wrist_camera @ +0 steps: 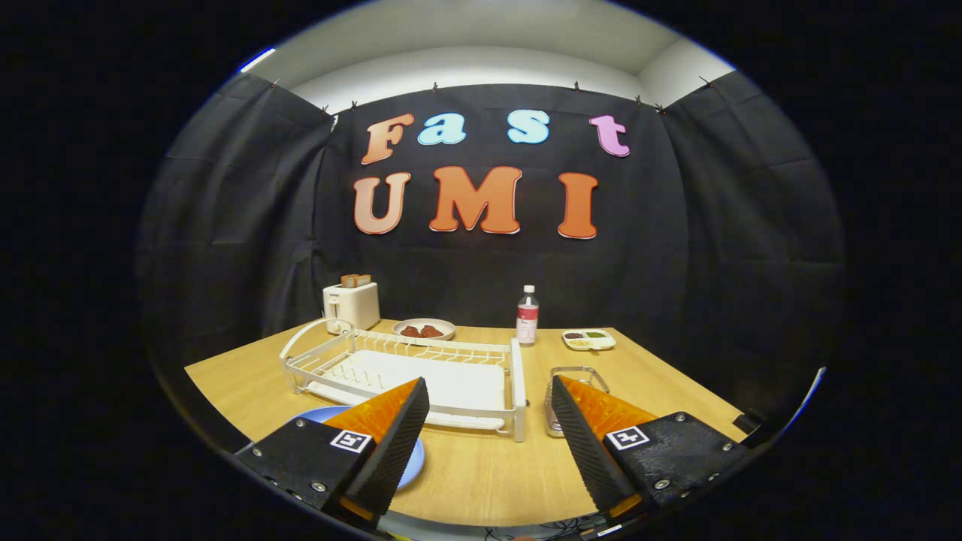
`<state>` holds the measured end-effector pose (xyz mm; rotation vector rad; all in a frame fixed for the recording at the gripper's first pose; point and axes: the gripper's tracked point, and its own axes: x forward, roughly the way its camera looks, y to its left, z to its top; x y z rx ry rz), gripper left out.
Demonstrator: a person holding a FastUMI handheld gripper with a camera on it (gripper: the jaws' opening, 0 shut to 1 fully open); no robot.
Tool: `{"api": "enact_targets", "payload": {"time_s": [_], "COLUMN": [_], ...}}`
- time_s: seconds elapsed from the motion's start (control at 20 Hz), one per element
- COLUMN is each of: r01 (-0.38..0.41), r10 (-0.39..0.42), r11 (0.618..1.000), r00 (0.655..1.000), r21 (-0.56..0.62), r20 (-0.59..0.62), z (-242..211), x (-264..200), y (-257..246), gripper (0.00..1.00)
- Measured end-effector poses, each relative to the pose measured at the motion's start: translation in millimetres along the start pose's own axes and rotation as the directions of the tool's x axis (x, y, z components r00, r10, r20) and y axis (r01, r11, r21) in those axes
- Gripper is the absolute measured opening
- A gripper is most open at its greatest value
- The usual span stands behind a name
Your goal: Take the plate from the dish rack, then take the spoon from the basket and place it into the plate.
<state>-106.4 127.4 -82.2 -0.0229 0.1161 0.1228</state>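
Your gripper (490,421) open, empty; basket (569,398) behind right finger; plate (409,462) by left finger.

1. The blue plate (412,460) lies mostly hidden behind the left finger of the open claw (488,421).
2. The right finger covers part of the basket (569,373); its contents cannot be made out.
3. Food in the far divided tray (588,339) is too small to identify.

Wooden table (481,473) with dish rack (406,372), blue plate (412,464), toaster (351,304), bottle (527,315).
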Motion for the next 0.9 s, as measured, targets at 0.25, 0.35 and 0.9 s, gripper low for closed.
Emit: {"api": "enact_targets", "payload": {"time_s": [0.25, 0.35, 0.9], "r01": [0.108, 0.138, 0.149], "r10": [-0.109, -0.139, -0.152], "r11": [0.993, 0.988, 0.986], "r00": [0.994, 0.990, 0.988], "r21": [0.047, 0.076, 0.067], "r20": [0.021, 0.016, 0.027], "z": [7, 2, 2], "x": [-14, -19, -22], "y": [-61, -71, -75], "gripper": [0.97, 0.97, 0.97]}}
